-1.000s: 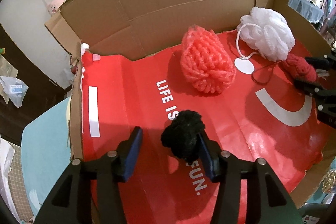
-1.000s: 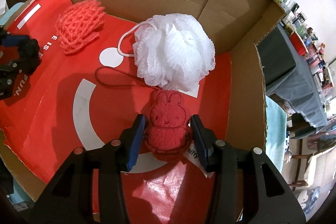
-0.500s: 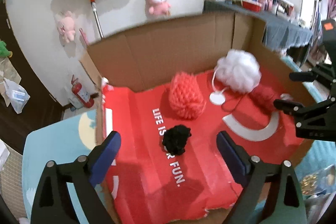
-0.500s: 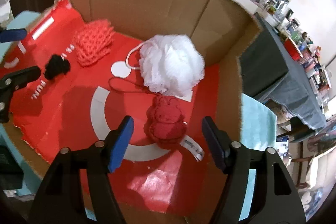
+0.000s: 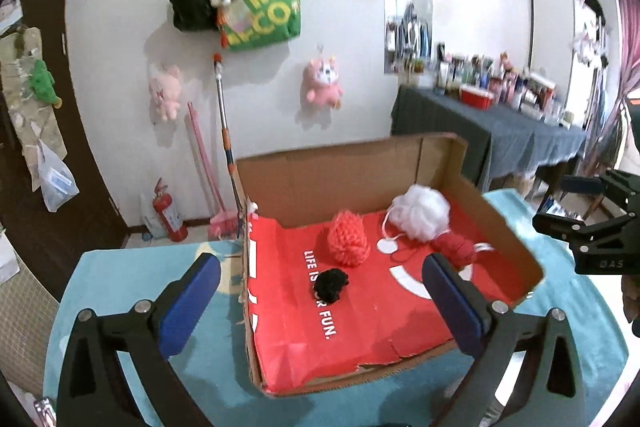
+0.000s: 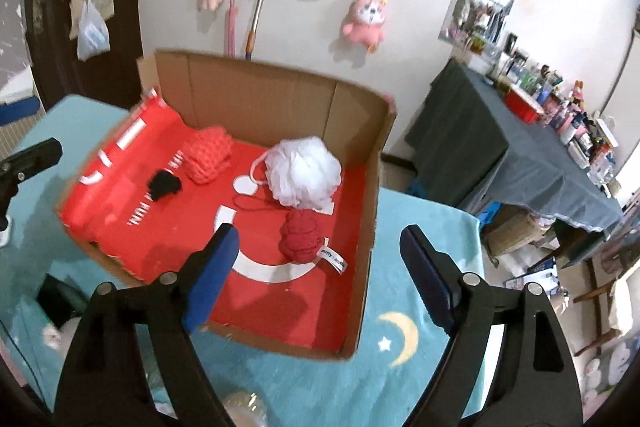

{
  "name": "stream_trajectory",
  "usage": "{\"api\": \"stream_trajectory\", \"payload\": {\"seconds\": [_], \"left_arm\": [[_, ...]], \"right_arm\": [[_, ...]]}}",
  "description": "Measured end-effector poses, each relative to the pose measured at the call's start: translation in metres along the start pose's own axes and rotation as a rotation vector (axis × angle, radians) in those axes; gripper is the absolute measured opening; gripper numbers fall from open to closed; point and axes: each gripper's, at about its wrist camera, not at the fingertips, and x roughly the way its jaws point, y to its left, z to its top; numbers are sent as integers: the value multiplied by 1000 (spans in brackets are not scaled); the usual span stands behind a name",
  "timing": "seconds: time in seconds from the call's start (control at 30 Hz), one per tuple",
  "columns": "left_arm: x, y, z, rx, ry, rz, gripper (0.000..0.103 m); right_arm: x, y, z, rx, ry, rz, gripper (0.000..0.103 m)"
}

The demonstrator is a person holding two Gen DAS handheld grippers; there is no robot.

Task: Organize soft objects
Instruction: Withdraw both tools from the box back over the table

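four soft items lie in the shallow cardboard box (image 6: 372,163) with its red liner: black pompom (image 6: 164,185), coral knitted bundle (image 6: 208,159), white mesh puff (image 6: 302,175), red knitted bunny (image 6: 300,235). left claw (image 5: 320,297) and right claw (image 6: 318,273) hang wide and empty (sorting looks finished).

Tabletop (image 6: 420,367) covered in light-blue cloth printed with moon and stars. Directly on it, centre: open cardboard box (image 6: 372,187) lined in red. Near left edge: a dark object (image 6: 56,297), unidentifiable.
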Motion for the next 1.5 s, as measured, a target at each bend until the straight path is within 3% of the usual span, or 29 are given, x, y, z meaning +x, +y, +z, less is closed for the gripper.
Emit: {"api": "stream_trajectory", "payload": {"seconds": [0.1,0.27,0.57,0.83,1.0,1.17,1.33,1.5], "left_arm": [[-25,1,-6,-30,-49,-1,103],[-59,-2,-19,-58,-107,-12,103],[-120,-38,-60,-18,-247,-1,103],[-163,-57,-94,-35,-300,-51,103],[-182,-68,-111,-32,-317,-82,103],[-193,-81,-130,-17,-340,-58,103],[-189,-86,-151,-40,-307,-92,103],[-173,-90,-174,-42,-262,-77,103]], "right_arm": [[-33,2,-7,18,-65,7,90],[-76,13,-25,30,-167,13,91],[-142,37,-71,54,-343,28,96],[-190,57,-117,77,-448,51,97],[-210,65,-144,103,-477,55,98],[-218,67,-166,122,-480,47,98],[-212,71,-187,133,-457,21,98],[-200,77,-209,149,-444,-6,98]]}}
